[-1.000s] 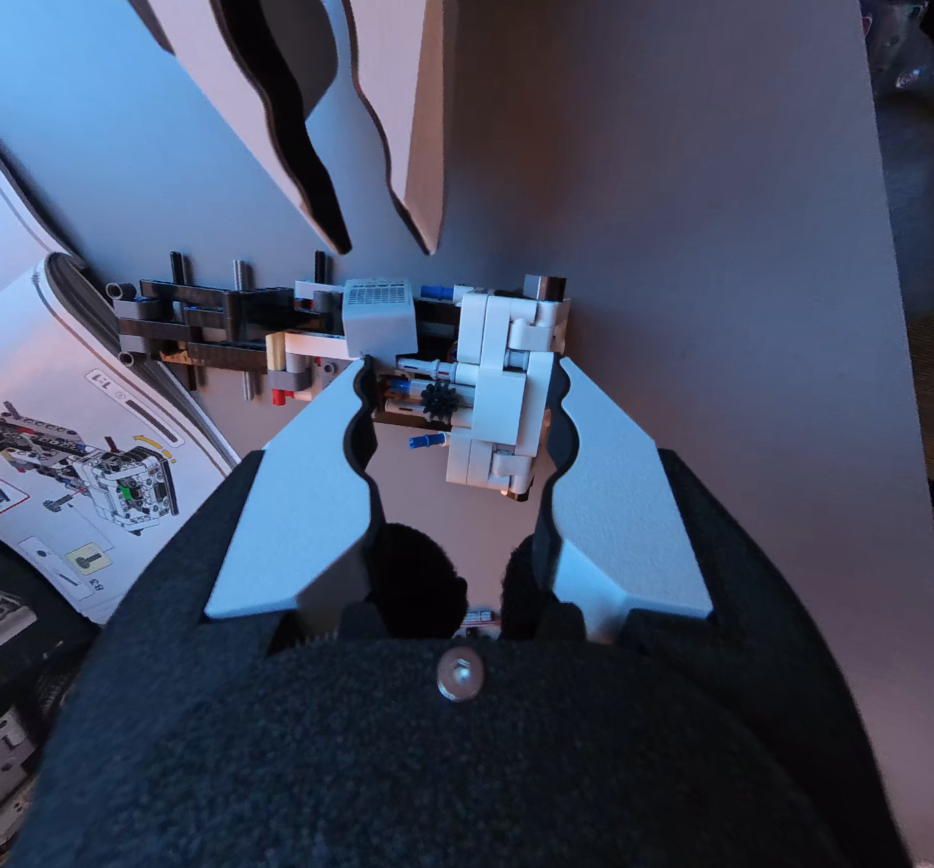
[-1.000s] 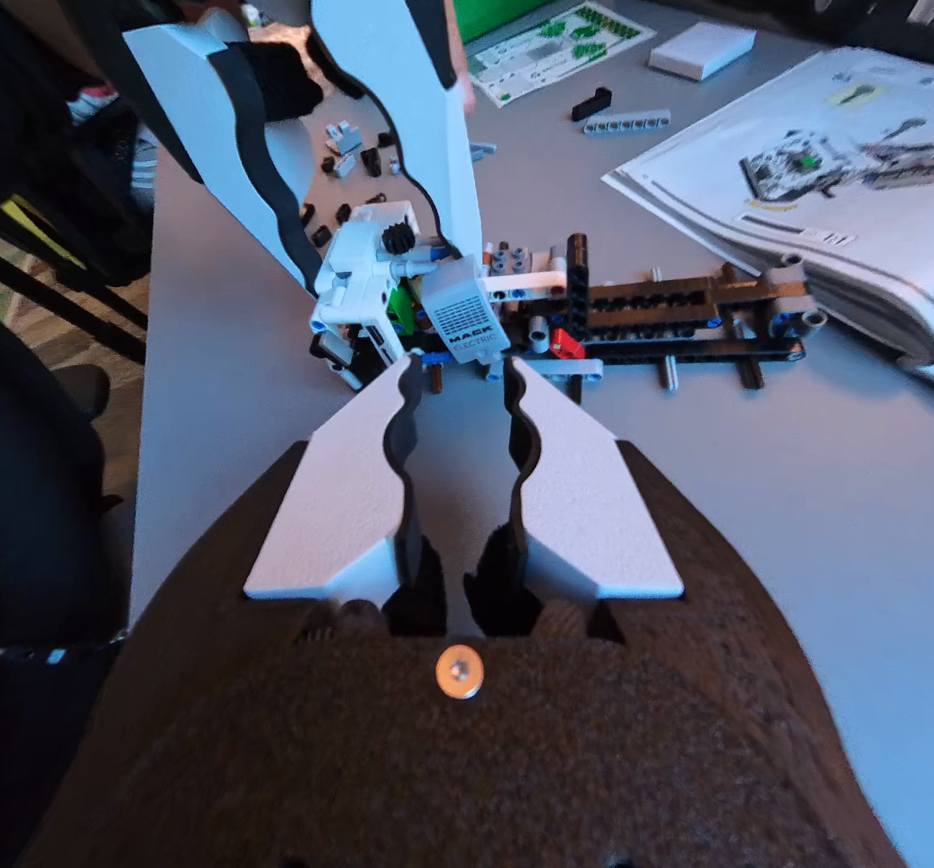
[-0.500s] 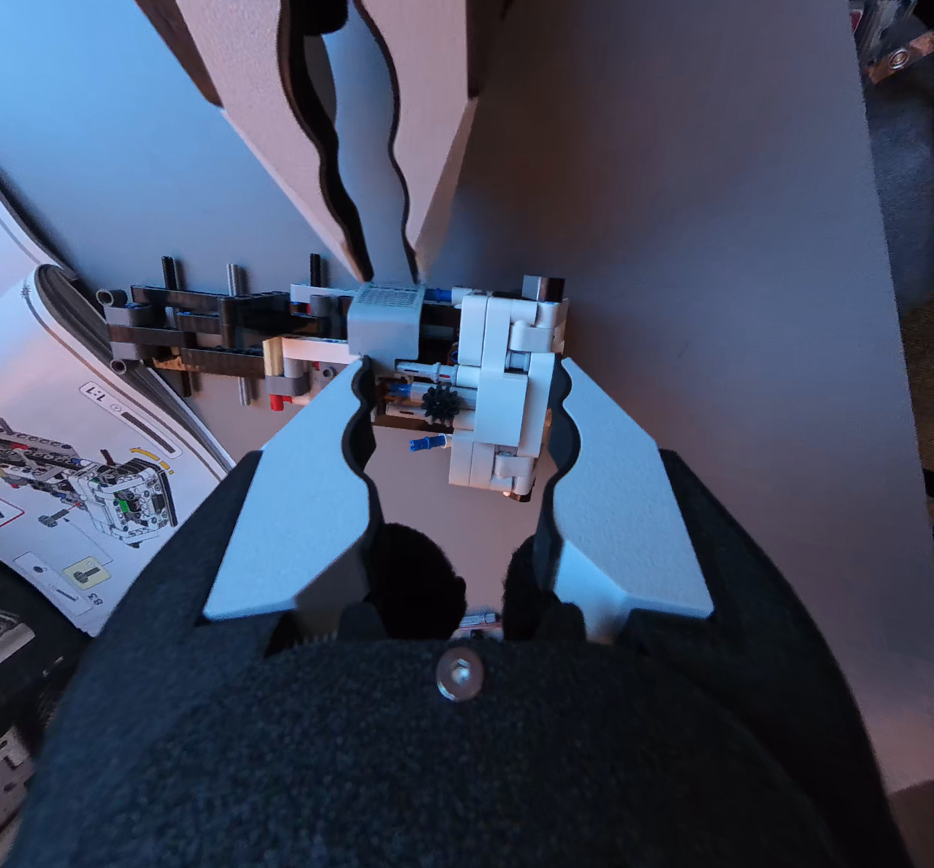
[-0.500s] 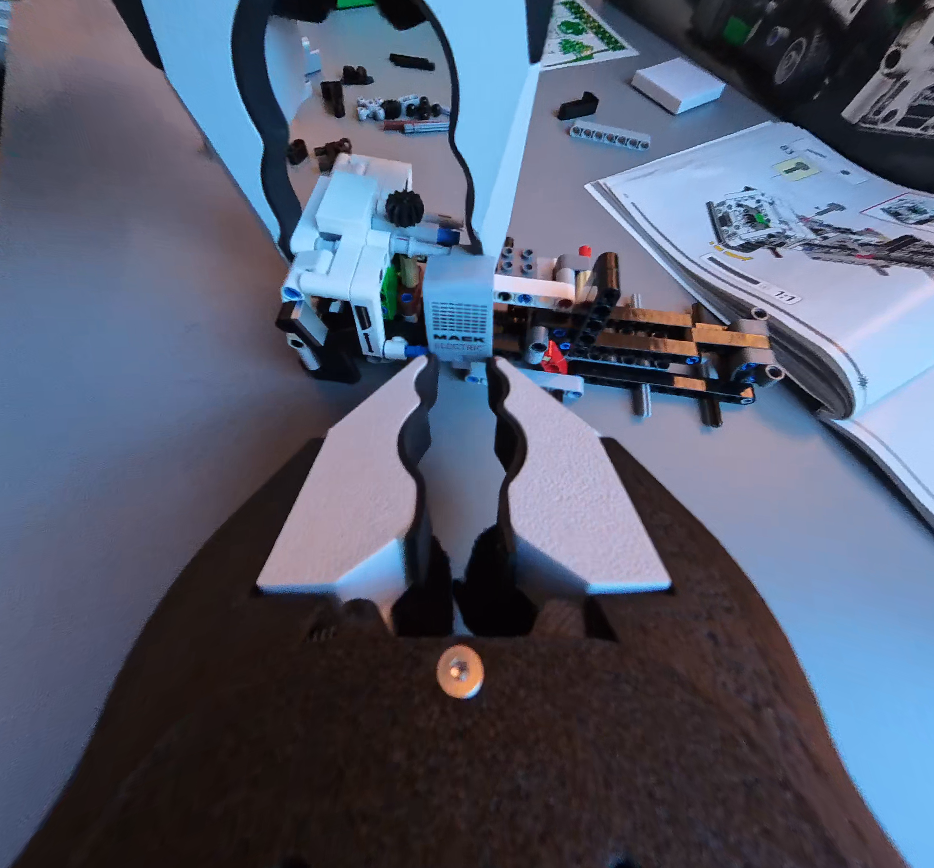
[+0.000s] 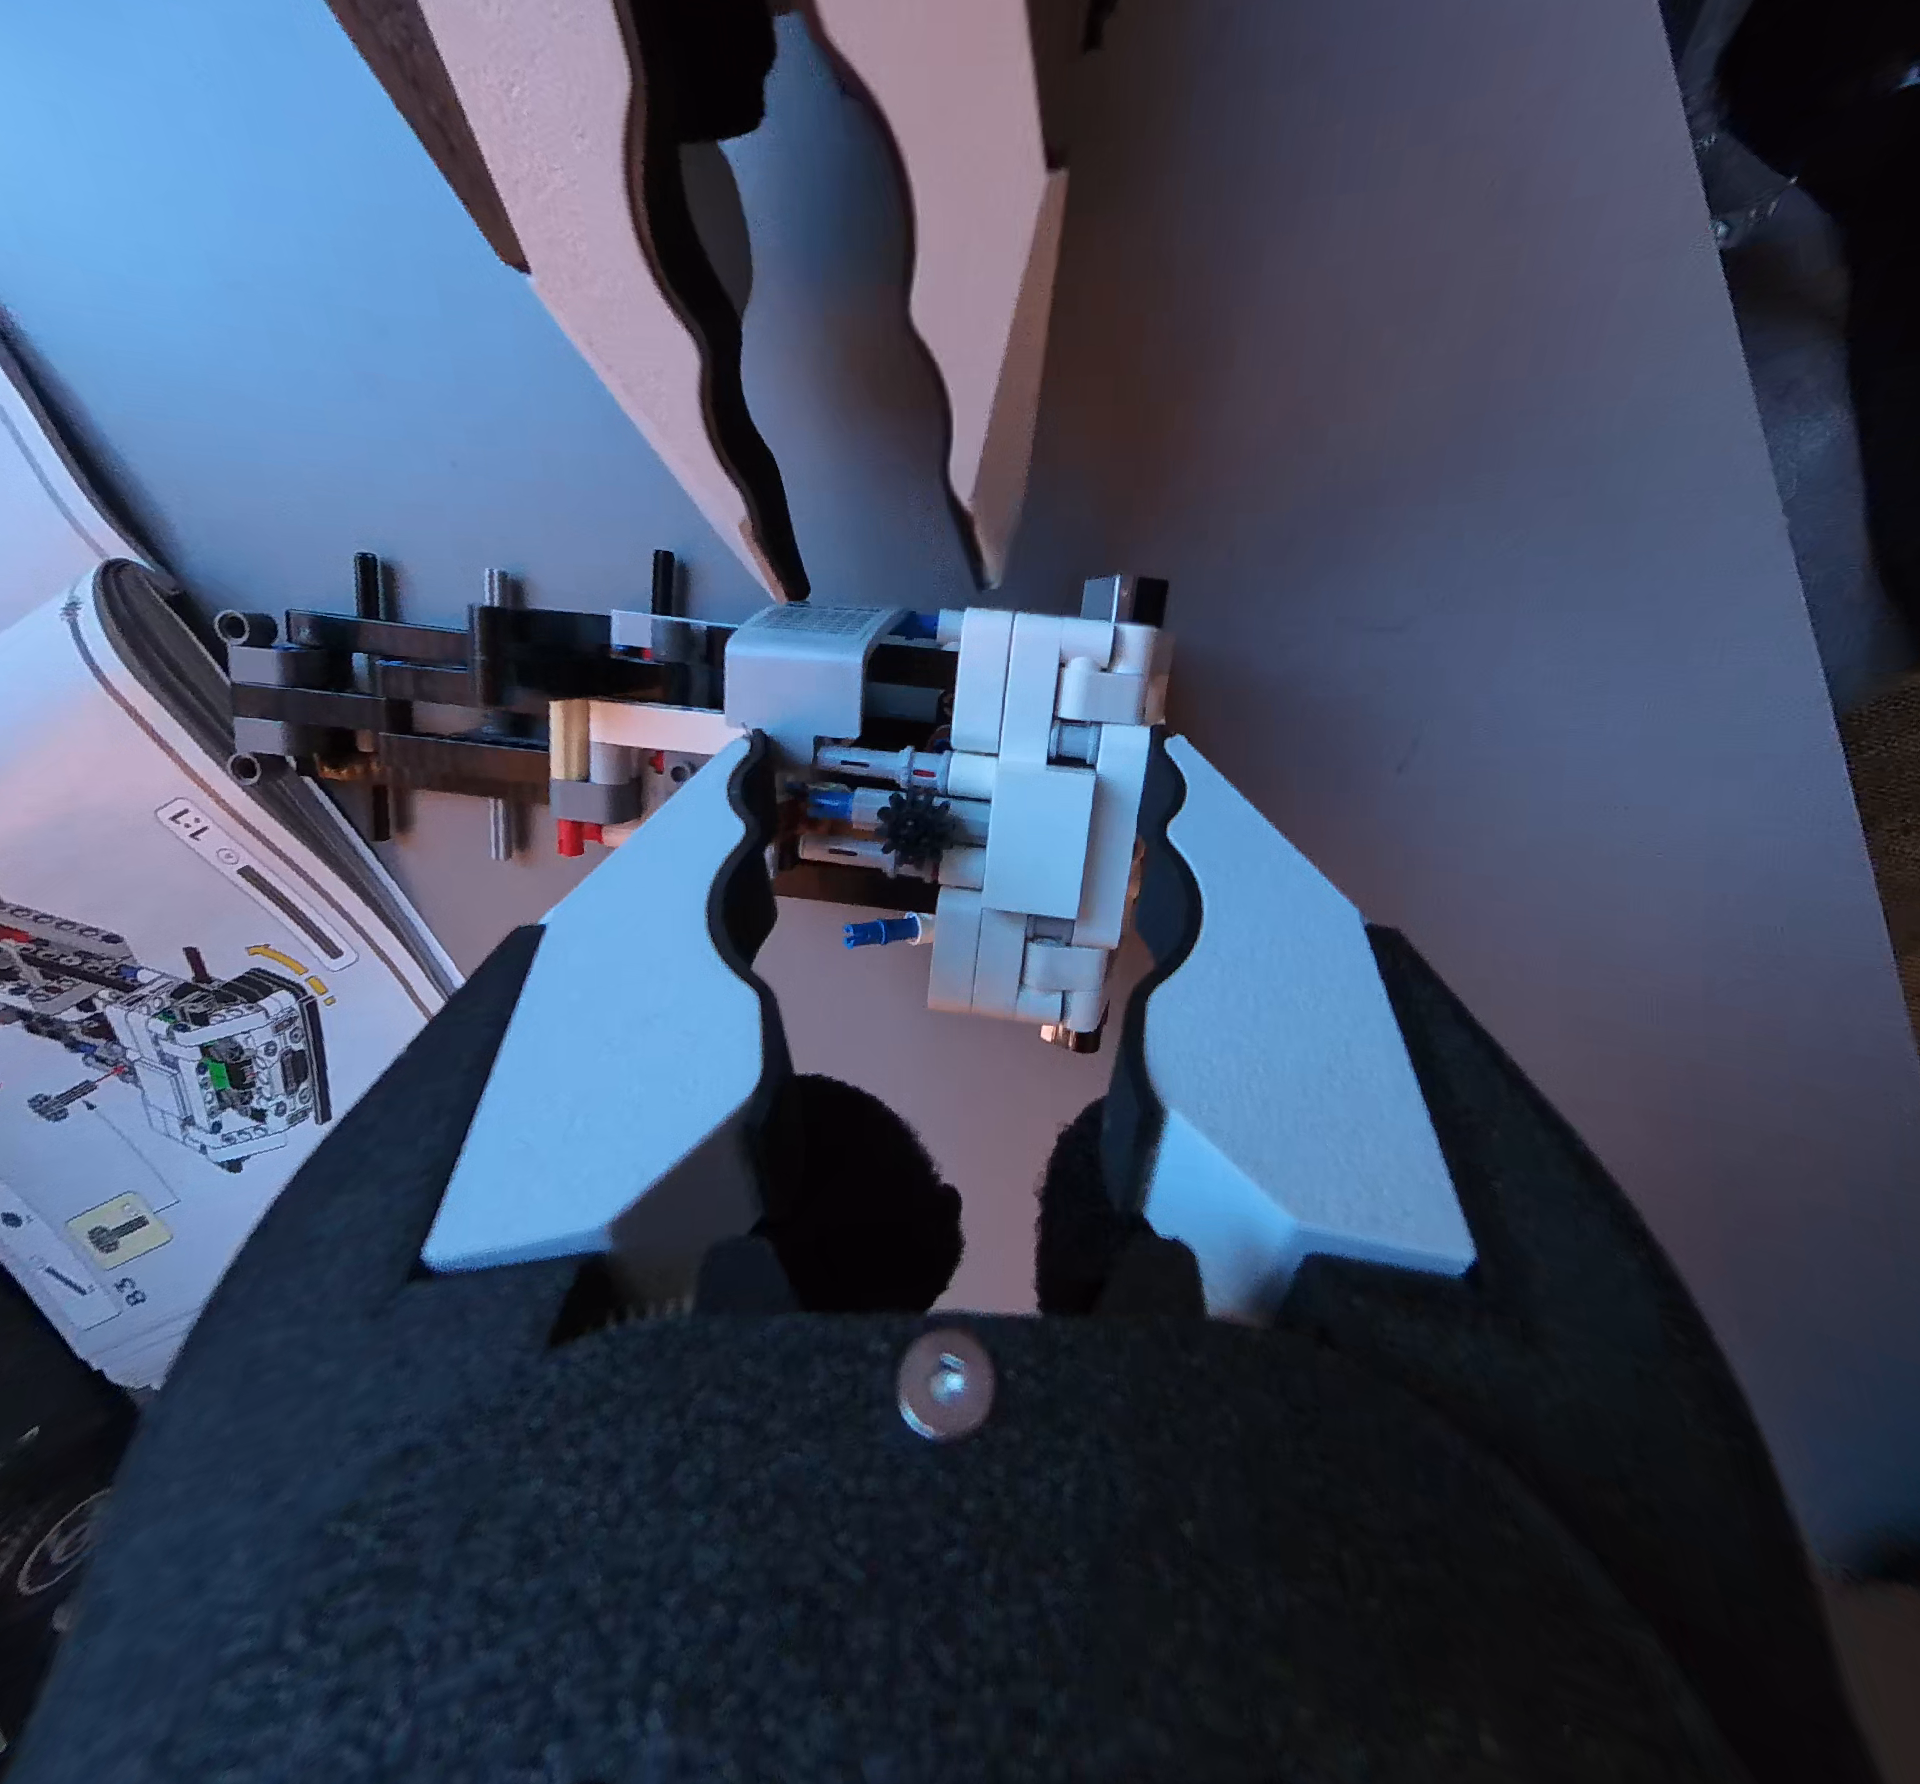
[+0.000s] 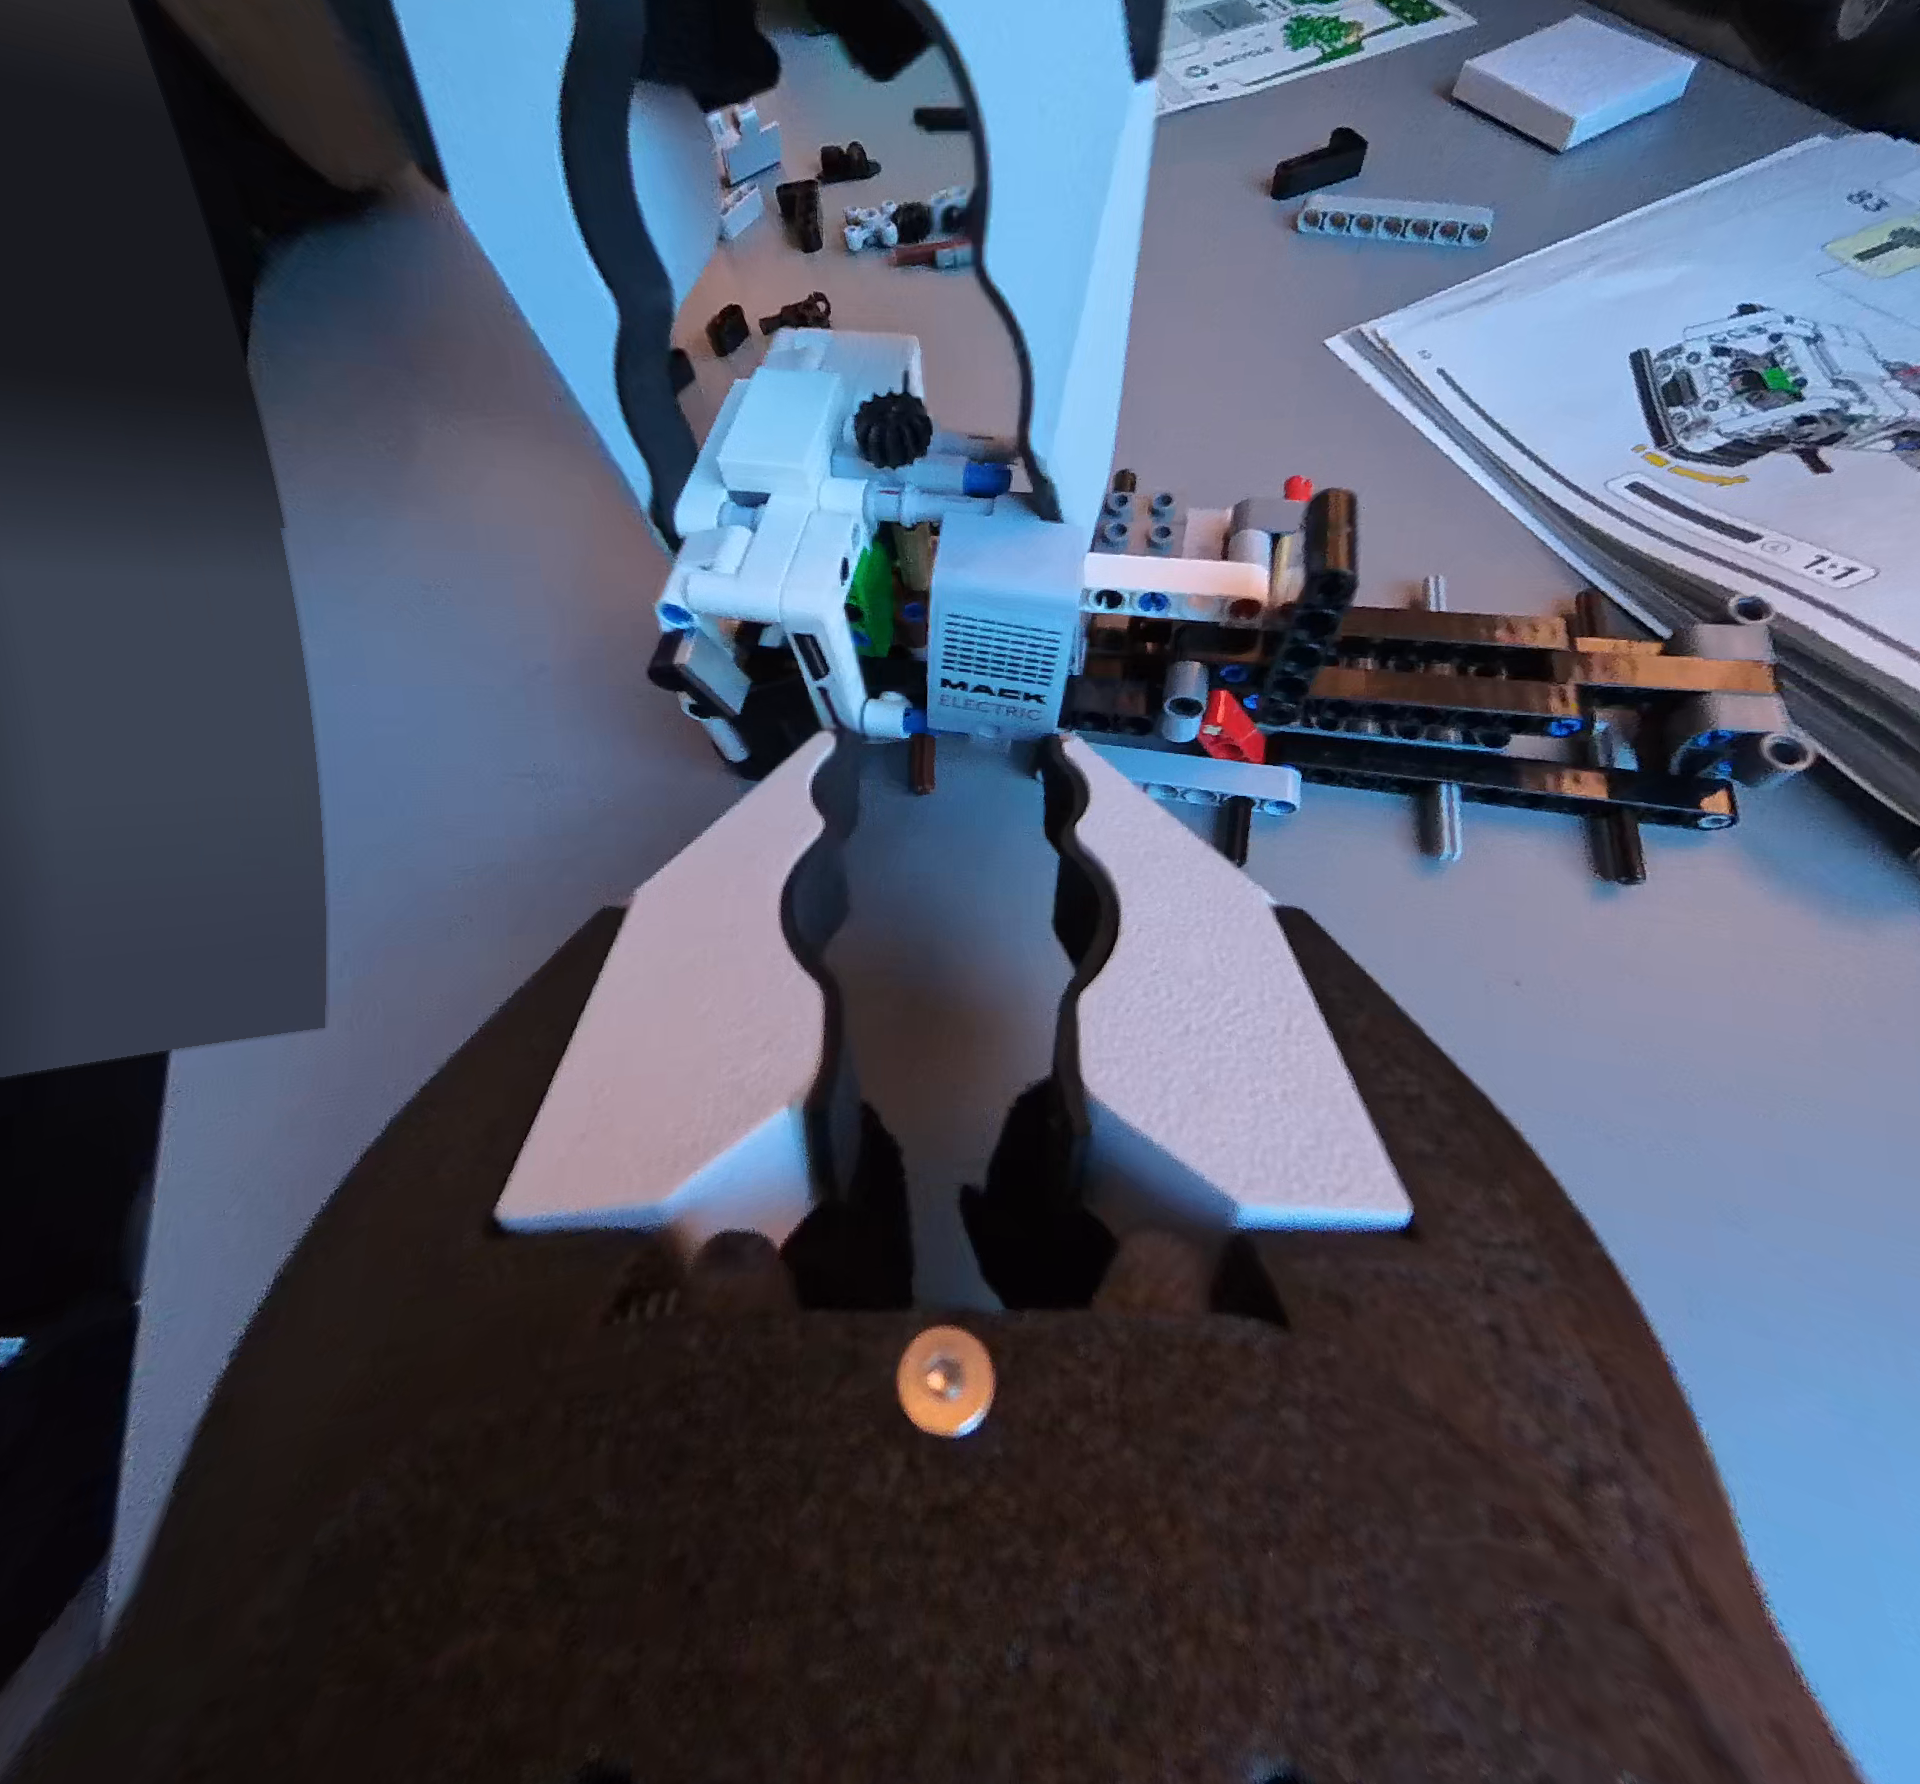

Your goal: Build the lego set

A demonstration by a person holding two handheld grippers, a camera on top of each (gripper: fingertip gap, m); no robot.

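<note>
R gripper spread wider now, closing in on grey block; L gripper still spread round white cab, bracing.

Left gripper reaching in from the lower frame, jaws spread wide, right gripper entering from the bottom, jaws parted narrower, pointing toward frame centre

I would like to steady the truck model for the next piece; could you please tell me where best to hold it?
Grip the white cab block across its two flat side faces, coming from the front end. The left claw is open astride it. Avoid the black gear and the thin black frame.
</note>
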